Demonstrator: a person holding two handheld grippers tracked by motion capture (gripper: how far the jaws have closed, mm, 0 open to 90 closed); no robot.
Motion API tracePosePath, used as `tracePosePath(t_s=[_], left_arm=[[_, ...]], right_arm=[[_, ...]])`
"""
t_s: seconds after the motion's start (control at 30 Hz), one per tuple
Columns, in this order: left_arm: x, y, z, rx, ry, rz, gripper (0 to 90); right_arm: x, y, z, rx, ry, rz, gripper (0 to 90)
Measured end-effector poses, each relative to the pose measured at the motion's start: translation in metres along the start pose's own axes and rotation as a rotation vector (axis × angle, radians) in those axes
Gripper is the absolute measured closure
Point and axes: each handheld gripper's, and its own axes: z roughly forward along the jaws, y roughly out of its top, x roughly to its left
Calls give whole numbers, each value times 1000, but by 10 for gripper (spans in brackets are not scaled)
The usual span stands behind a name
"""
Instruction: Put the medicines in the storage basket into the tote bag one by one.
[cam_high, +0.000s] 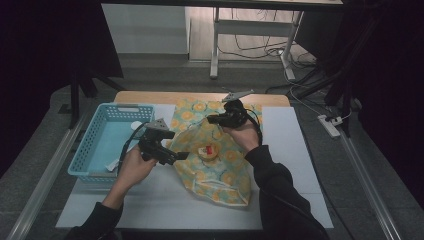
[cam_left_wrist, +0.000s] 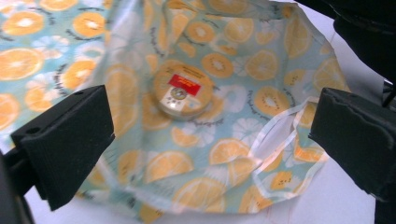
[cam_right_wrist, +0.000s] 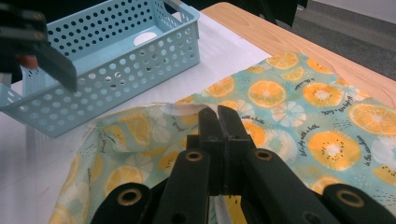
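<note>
A cloth (cam_high: 226, 176) printed with orange slices lies on the white mat, its edges gathered up. In its middle sits a small round tin (cam_high: 208, 151) with a red label. My right gripper (cam_high: 210, 120) is at the cloth's far side, shut on a lifted fold of its hem; in the right gripper view the jaws (cam_right_wrist: 217, 115) are pressed together on the cloth (cam_right_wrist: 322, 107). My left gripper (cam_high: 181, 156) hovers at the cloth's left edge, pointing right. In the left gripper view it (cam_left_wrist: 210, 126) stands wide open, with the tin (cam_left_wrist: 183, 89) and the cloth (cam_left_wrist: 233, 51) beyond it, untouched.
A light blue perforated basket (cam_high: 95, 150) stands left of the cloth with white items inside; it is also in the right gripper view (cam_right_wrist: 116, 60). Bare white mat (cam_high: 165, 200) lies in front. The wooden table edge (cam_high: 200, 96) runs along the far side.
</note>
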Motion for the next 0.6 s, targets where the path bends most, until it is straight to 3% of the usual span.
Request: tracePosePath(t_s=[0.47, 0.6], left_arm=[[27, -16, -41, 9, 125, -14, 0], [35, -23, -50, -4, 145, -53, 0]], right_arm=[[-1, -2, 1, 5, -9, 0, 900], [-1, -2, 2, 5, -9, -1, 900]])
